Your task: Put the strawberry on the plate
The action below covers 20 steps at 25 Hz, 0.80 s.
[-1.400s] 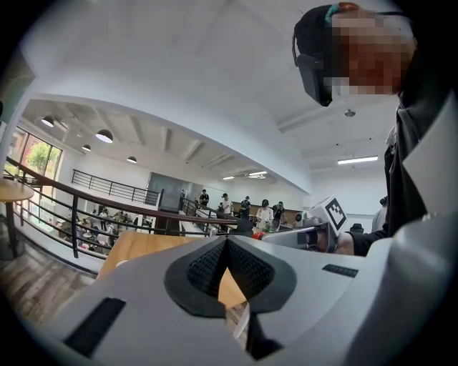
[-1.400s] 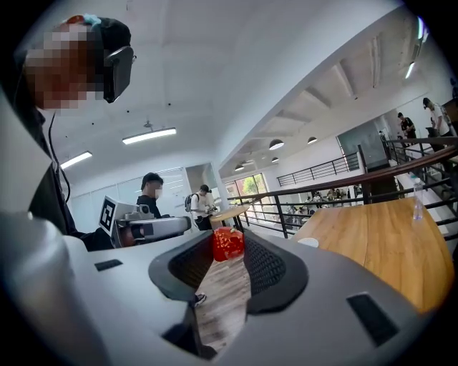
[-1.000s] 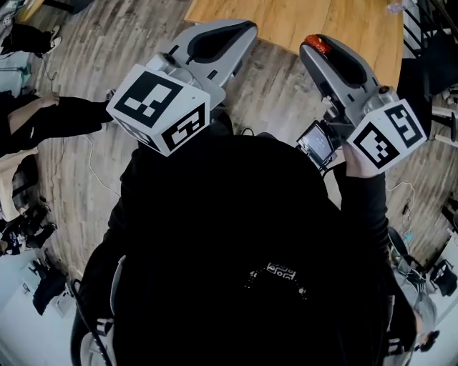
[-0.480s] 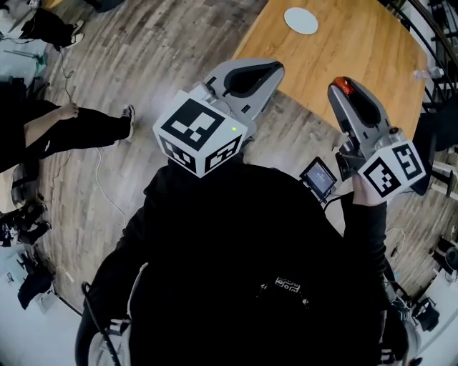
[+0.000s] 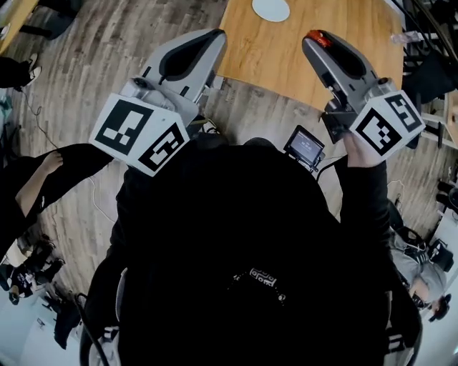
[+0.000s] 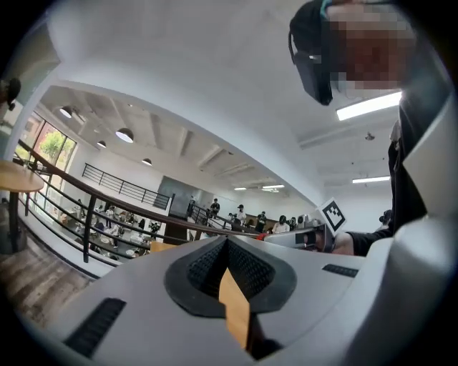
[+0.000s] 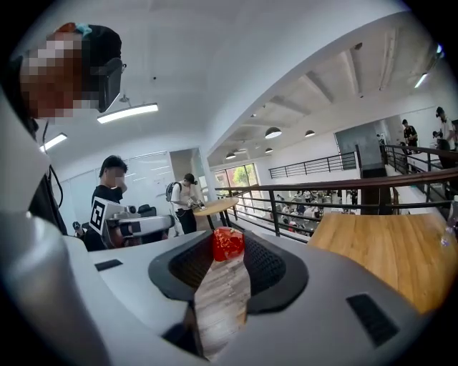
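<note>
Strawberry (image 7: pixel 227 243) is clamped betw. the pad tips of the right gripper (image 5: pixel 317 41), jaws closed partway onto it. It's held at the very tip, prob. so it can be set down w/o the jaws fouling the plate. It's carried in air and, in head view, is seen just inside the near edge of the table (image 5: pixel 286 57); height above the top can't be told. Plate (image 5: pixel 270 8) is laid flat further in, toward the far side, and is cut by the frame top; the visible part is bare, nothing on it. Strawberry isn't over it yet, so this is judged as the transport phase, placement not done. Left gripper (image 6: pixel 226 244) is kept by the table's left edge, tips closed together, nothing held; judged parked clear, not needed for a one-item drop. Risk: roll-off if released from height.
</note>
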{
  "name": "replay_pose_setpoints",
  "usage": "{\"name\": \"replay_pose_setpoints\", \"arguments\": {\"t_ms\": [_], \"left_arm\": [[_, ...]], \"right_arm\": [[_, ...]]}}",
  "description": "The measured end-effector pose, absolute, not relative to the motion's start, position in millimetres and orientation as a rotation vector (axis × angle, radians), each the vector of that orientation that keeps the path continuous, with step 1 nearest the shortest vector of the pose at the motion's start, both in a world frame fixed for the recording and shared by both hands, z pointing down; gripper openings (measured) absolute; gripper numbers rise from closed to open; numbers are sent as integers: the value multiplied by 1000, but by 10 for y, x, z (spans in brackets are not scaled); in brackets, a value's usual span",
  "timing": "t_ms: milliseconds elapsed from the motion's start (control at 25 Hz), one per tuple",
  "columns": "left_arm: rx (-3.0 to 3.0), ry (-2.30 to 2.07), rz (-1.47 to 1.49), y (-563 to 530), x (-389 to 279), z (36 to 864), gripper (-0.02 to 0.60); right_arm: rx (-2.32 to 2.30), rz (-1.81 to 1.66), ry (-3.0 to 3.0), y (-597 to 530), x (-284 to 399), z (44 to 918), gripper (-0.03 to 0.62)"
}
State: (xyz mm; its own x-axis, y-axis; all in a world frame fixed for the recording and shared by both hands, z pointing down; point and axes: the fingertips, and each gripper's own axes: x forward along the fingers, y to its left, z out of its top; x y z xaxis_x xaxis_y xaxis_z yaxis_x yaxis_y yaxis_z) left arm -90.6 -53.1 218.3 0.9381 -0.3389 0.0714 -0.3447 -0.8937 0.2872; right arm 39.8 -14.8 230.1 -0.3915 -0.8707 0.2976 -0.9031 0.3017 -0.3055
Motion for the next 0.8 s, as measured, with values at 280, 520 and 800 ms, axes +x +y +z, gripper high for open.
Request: {"name": "replay_pose_setpoints", "arguments": {"t_ms": [280, 520, 800], "left_arm": [[2764, -408, 163, -625, -729, 2617, 3], [2798, -434, 206, -824, -486, 2549, 3], [2817, -503, 201, -998, -340, 2324, 3]], "right_arm": [[1690, 702, -2428, -238, 519, 2402, 143], [1659, 724, -2483, -560, 746, 2405, 143], [1569, 645, -2555, -873, 857, 2208, 143]]}}
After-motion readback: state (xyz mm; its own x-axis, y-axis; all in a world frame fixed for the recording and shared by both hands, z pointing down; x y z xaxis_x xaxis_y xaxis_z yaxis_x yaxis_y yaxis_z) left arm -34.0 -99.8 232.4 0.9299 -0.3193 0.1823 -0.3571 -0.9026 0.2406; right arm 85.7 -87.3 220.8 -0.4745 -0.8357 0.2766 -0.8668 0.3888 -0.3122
